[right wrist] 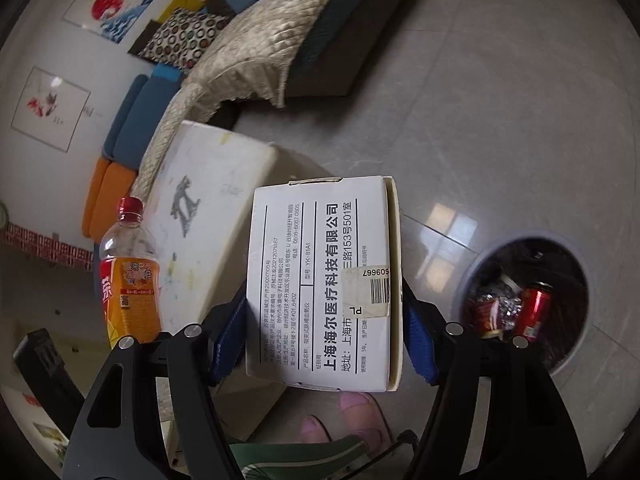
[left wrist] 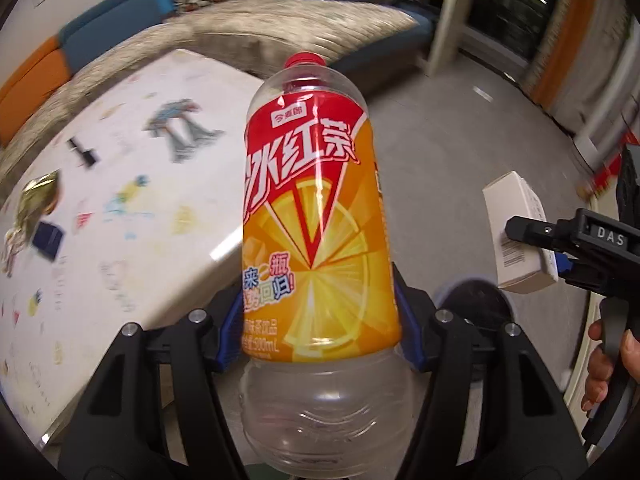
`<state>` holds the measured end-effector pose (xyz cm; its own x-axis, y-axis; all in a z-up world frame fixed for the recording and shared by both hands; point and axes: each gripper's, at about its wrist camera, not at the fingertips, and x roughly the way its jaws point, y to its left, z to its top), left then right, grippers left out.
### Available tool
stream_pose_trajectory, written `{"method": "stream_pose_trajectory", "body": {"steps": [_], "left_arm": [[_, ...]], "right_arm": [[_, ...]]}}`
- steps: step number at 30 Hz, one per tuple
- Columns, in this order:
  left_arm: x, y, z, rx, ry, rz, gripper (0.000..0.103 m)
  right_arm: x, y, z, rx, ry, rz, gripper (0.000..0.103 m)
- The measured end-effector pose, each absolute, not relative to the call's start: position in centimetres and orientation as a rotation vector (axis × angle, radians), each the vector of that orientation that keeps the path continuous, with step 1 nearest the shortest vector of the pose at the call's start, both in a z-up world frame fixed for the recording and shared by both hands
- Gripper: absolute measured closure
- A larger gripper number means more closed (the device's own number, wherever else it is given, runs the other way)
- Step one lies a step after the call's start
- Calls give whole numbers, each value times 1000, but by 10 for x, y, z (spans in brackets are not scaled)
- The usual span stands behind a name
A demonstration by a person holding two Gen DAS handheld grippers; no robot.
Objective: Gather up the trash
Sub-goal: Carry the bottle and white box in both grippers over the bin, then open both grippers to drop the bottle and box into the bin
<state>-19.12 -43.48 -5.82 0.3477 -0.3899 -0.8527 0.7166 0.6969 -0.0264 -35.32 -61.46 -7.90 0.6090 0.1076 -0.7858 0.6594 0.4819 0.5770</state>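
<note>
My left gripper [left wrist: 318, 328] is shut on an empty plastic tea bottle [left wrist: 316, 220] with a red cap and an orange label; its blue pads press the lower label on both sides. The same bottle [right wrist: 128, 280] shows at the left of the right wrist view. My right gripper [right wrist: 324, 320] is shut on a white cardboard box [right wrist: 320, 280] with printed text and a barcode sticker. This box [left wrist: 516, 232] and the right gripper [left wrist: 560, 248] appear at the right edge of the left wrist view. A round trash bin [right wrist: 532, 235] on the floor, lower right, holds a red can [right wrist: 534, 312] and wrappers.
A low white table [left wrist: 120, 200] with scribbles carries a gold wrapper [left wrist: 40, 196], a dark blue box [left wrist: 48, 240] and a small black item [left wrist: 82, 152]. Behind it is a sofa under a beige blanket [right wrist: 256, 48]. Pink slippers [right wrist: 360, 412] stand below the box.
</note>
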Motion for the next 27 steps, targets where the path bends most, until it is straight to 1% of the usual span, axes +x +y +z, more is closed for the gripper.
{"method": "stream_pose_trajectory", "body": {"steps": [5,11,18,27], "left_arm": [[-246,-487,-88,507,1000,-853,44],[-292,-530,-131,645,1051,-948,44],[-328,-558,-185,777,1134,-1009,44],[-359,-578,-235,871,1256,-1034,43]], "right_arm": [[-433,-645,-125,1142,881,-509,35],[-491,-664,-175,1246,899,-588,35],[-509,-671,-213,1332,915,-613,34],[-524,-676,-260,1429,961,-645,33]]}}
